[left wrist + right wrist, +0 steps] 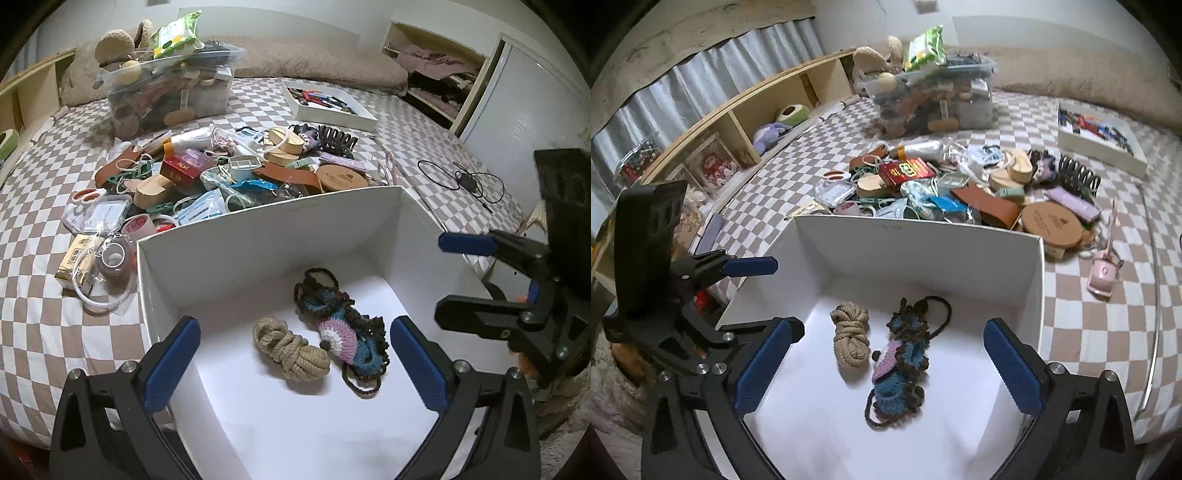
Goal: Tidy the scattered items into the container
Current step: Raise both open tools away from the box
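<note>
On the bed [44,332], a brown-and-white checkered cover spreads across nearly the whole view, with a long tan bolster [314,59] along its far edge against a pale wall. To one side runs a low wooden shelf unit [746,110] under a pleated curtain [701,62]; to the other stands an open closet [436,74] with clothes piled inside. Nearest the cameras sits the white box [258,229] — tall-walled, open-topped — and on its floor lie a knotted beige rope bundle [291,350] and a crocheted piece [351,332] in blue, pink and brown, just beside each other. Beyond the box's far wall, a heap of scattered items [229,173] covers the middle of the bed. Farther back stand a clear plastic bin [170,92], full to the brim, and a flat white tray [328,103] of small things. A black cable [461,181] lies apart on the cover. The left hand-held gripper [291,365] and right hand-held gripper [886,365] both hang over the box, jaws spread wide — nothing between them.
</note>
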`<state>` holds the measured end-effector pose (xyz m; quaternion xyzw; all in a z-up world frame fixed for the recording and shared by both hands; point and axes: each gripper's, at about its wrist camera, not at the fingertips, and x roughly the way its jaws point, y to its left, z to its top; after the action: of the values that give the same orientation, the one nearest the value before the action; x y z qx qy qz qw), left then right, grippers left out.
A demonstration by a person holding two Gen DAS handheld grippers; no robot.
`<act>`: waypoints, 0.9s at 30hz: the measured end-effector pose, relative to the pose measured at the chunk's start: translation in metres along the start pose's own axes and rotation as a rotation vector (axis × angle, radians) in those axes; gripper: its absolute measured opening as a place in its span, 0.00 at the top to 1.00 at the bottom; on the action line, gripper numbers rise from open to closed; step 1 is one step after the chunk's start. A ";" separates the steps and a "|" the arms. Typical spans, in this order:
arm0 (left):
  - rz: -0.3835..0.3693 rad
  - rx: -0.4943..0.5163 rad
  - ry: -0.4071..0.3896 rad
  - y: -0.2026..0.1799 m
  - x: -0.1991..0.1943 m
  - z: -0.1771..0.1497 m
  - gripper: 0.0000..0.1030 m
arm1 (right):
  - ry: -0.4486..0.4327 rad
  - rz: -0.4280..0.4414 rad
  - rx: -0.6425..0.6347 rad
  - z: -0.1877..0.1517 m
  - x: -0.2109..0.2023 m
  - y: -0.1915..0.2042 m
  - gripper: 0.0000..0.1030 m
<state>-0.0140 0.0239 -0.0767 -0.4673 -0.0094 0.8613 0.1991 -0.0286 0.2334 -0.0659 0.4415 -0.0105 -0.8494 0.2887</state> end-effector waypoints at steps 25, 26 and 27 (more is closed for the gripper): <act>0.039 0.035 -0.084 -0.013 -0.024 0.011 0.00 | -0.080 0.002 0.014 0.007 -0.025 -0.003 0.00; 0.042 0.035 -0.088 -0.012 -0.025 0.013 0.00 | -0.087 -0.001 0.014 0.009 -0.027 -0.004 0.00; 0.044 0.037 -0.093 -0.012 -0.026 0.014 0.00 | -0.091 -0.002 0.014 0.010 -0.027 -0.004 0.00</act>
<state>-0.0087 0.0282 -0.0450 -0.4230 0.0073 0.8864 0.1880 -0.0259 0.2483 -0.0409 0.4044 -0.0292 -0.8690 0.2838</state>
